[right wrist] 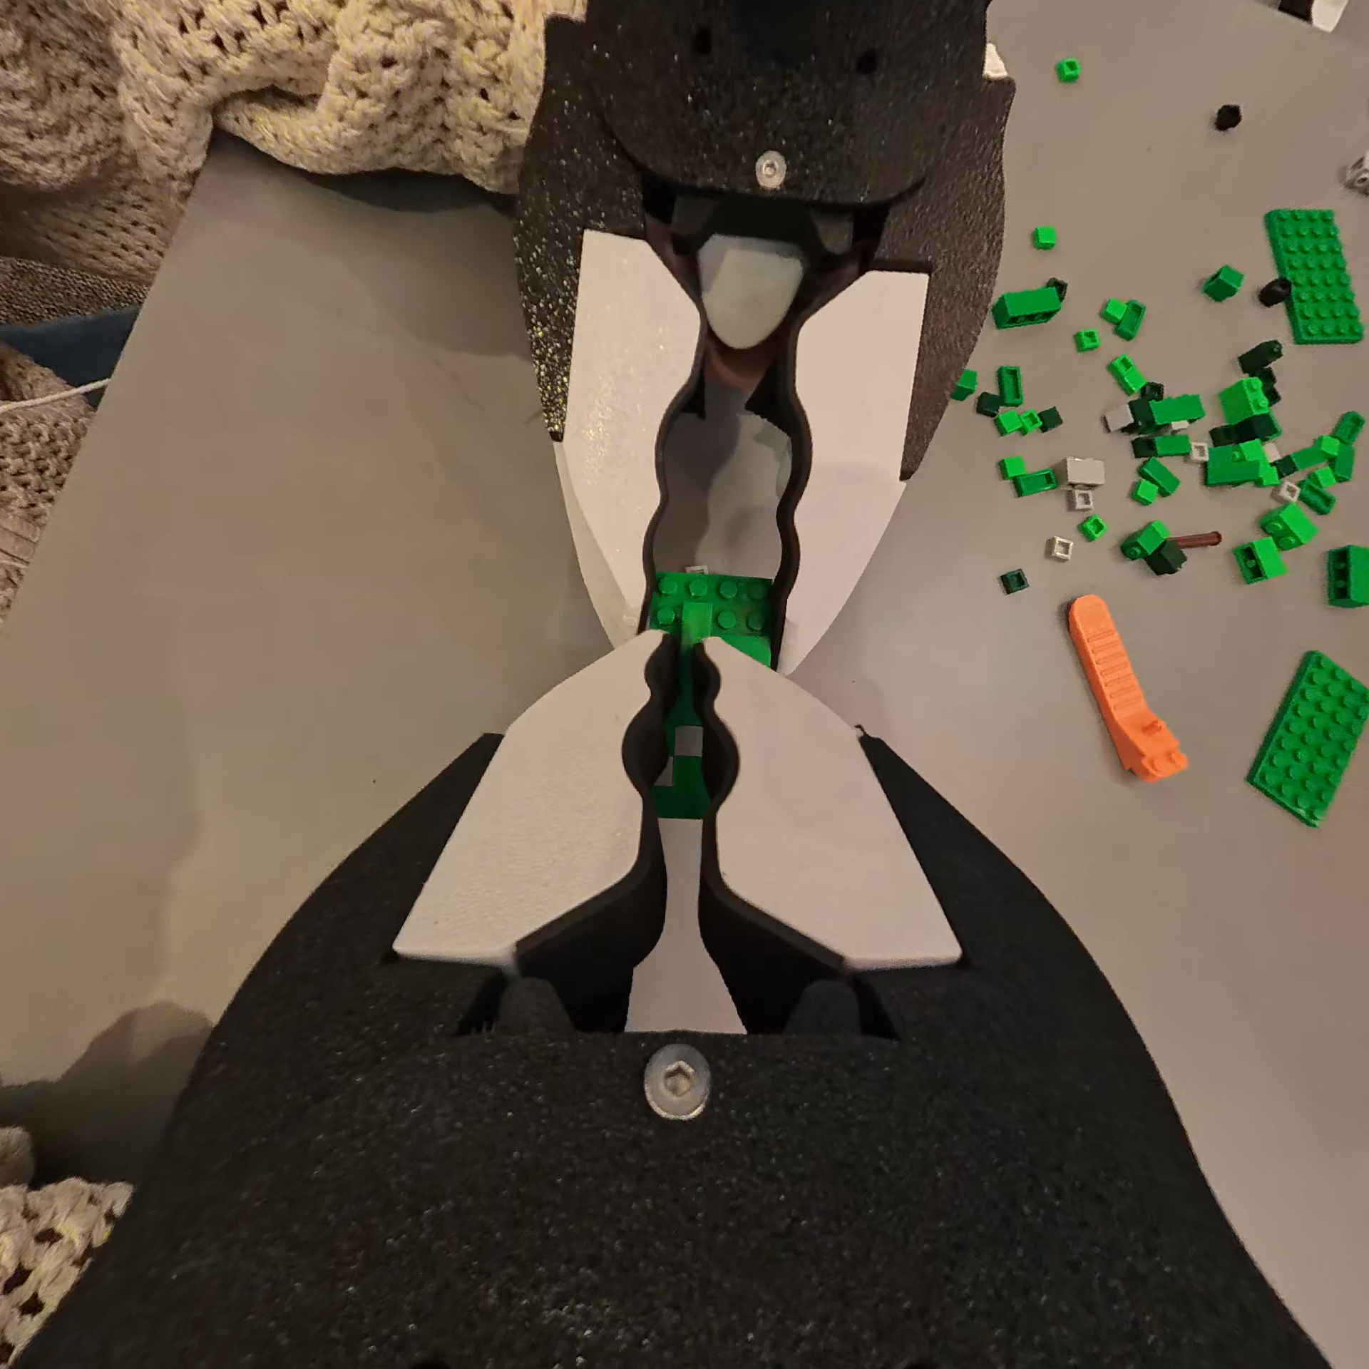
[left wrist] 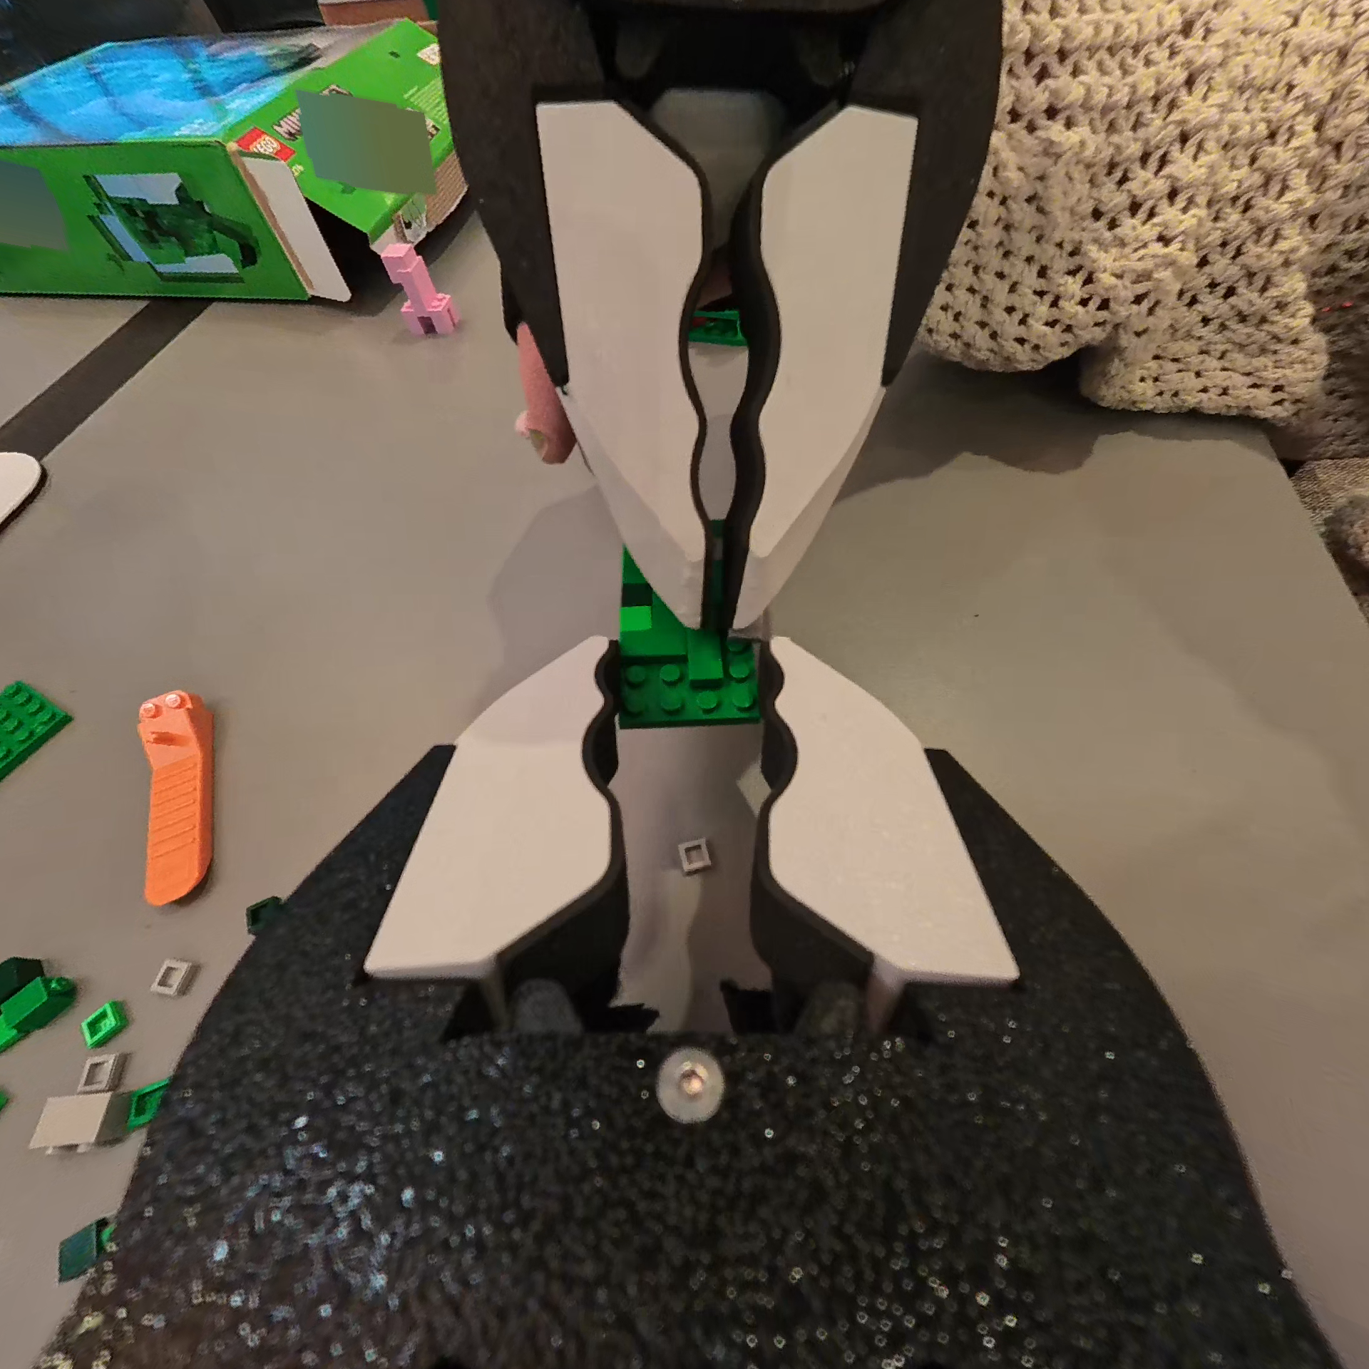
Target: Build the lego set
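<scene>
A home: crocheted blanket (left wrist: pixel 1156 207) beside a grey table (left wrist: pixel 296 518) with a toy box (left wrist: pixel 170 185).

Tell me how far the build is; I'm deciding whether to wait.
Early. Done: one small piece sits on the green plate. In hand: left gripper clamps that plate, right gripper holds a green-grey strip against it. Left: the loose bricks and two big plates lie unused.
</scene>
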The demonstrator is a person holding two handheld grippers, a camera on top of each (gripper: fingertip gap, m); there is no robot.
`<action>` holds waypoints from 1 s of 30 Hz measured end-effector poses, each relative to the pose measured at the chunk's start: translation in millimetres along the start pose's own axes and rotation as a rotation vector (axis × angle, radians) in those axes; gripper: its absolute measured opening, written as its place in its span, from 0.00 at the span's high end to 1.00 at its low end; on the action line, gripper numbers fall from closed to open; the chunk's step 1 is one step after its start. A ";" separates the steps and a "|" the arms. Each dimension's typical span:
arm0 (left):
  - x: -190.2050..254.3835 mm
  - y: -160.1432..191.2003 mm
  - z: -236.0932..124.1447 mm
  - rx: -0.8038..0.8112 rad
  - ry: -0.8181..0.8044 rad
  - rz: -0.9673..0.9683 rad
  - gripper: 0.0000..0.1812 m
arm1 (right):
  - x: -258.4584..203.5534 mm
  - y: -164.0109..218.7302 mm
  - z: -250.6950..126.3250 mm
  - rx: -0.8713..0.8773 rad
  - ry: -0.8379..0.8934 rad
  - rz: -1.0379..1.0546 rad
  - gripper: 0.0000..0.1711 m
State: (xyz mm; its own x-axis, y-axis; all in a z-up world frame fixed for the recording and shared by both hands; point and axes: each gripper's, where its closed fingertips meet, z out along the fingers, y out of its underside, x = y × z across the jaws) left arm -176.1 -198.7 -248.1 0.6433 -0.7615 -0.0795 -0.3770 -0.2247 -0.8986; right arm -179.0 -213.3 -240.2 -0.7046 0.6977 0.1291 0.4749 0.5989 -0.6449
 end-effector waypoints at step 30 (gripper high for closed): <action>-5.9 3.6 -1.6 -0.001 -0.004 -0.074 0.81 | 6.2 -0.9 -7.4 0.012 0.166 -0.081 0.84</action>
State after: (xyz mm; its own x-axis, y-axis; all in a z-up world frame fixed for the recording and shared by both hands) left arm -182.3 -196.0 -250.1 0.6722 -0.7402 -0.0147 -0.3287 -0.2805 -0.9018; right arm -180.0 -206.5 -233.3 -0.6428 0.7036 0.3030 0.4131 0.6515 -0.6364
